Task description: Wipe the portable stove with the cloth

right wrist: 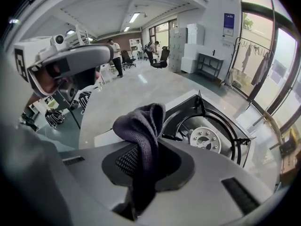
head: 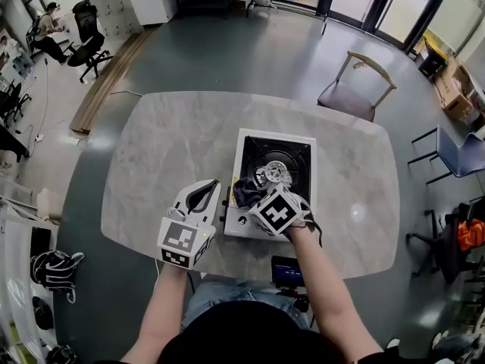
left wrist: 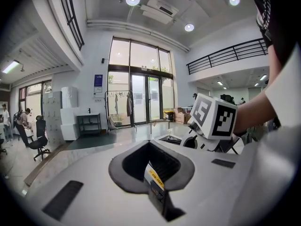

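The portable stove point(head: 250, 154), white with a black top and a round burner point(head: 274, 171), stands on the marble table point(head: 167, 150). My right gripper point(head: 256, 197) is over the stove's near left corner, shut on a dark knitted cloth point(head: 244, 191). In the right gripper view the cloth point(right wrist: 141, 121) bunches up out of the right gripper point(right wrist: 149, 145), with the burner point(right wrist: 206, 139) just beyond. My left gripper point(head: 208, 186) hovers left of the stove, shut and empty. From the left gripper point(left wrist: 150, 145) I see the stove's edge point(left wrist: 170, 138) ahead and the right gripper's marker cube point(left wrist: 214, 117).
A wooden chair point(head: 356, 89) stands beyond the table and a blue chair point(head: 455, 154) to the right. A small dark device point(head: 288, 270) sits at the table's near edge by my right forearm. Office chairs and people are far at the back left.
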